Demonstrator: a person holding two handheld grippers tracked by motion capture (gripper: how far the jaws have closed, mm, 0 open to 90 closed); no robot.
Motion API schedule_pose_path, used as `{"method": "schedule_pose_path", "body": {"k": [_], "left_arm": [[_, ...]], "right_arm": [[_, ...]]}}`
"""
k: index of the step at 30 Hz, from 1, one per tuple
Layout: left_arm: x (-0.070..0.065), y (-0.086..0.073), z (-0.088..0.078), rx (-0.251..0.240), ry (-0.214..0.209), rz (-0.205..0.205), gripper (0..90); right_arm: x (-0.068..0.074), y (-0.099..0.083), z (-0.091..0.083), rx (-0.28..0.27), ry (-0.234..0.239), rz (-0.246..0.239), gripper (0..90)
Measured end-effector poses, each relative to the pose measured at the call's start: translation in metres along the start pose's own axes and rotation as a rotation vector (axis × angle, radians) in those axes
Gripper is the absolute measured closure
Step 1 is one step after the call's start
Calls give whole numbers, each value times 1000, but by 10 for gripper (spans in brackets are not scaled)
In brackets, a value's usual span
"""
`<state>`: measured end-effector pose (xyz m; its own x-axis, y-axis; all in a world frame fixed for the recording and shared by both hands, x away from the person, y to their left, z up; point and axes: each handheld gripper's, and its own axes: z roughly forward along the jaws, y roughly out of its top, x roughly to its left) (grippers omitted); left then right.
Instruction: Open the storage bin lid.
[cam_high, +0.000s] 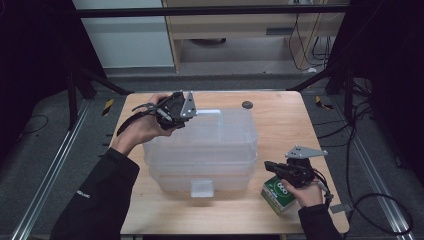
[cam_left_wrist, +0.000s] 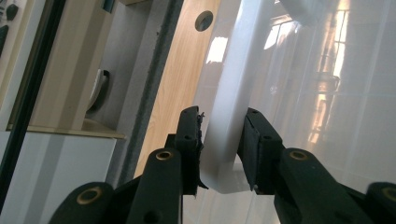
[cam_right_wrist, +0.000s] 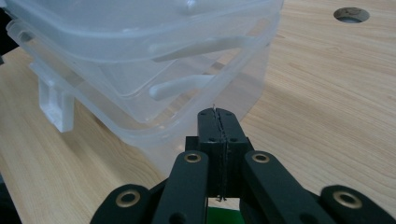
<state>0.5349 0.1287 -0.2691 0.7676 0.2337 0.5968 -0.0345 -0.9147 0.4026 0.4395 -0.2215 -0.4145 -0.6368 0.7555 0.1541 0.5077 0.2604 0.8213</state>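
A clear plastic storage box (cam_high: 200, 167) stands mid-table, its clear lid (cam_high: 220, 132) sitting slightly askew on top. At the box's far left corner my left gripper (cam_high: 195, 114) is shut on the lid's white handle strip (cam_left_wrist: 229, 102), one pad on each side, as the left gripper view (cam_left_wrist: 222, 140) shows. My right gripper (cam_high: 269, 165) hovers at the box's front right corner, jaws shut with nothing between them (cam_right_wrist: 218, 116). It sits above a green and white carton (cam_high: 280, 194). In the right gripper view the lid (cam_right_wrist: 116, 28) tilts above the box rim (cam_right_wrist: 140, 126).
The wooden table (cam_high: 280, 125) has a round cable hole (cam_high: 246, 104) beyond the box. A clear latch tab (cam_high: 202, 188) hangs on the box's near side. Black frame rails and cables lie beyond the table edges. Bare wood lies right of the box.
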Motion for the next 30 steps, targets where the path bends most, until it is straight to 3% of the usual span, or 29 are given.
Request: {"method": "schedule_pose_path", "body": {"k": [7,14,27,30], "left_arm": [[8,0,5,-10,35,-47,680],[14,-1,8,-23,41,-81,667],[12,-3,8,-27,31,-94,638],[10,-5,7,-37,34,-99,626]], "right_arm": [[2,0,4,-24,27,6,898],[8,7,5,-72,51,9,899],[15,22,5,-155,89,15,899],[16,23,5,-152,90,16,899]]}}
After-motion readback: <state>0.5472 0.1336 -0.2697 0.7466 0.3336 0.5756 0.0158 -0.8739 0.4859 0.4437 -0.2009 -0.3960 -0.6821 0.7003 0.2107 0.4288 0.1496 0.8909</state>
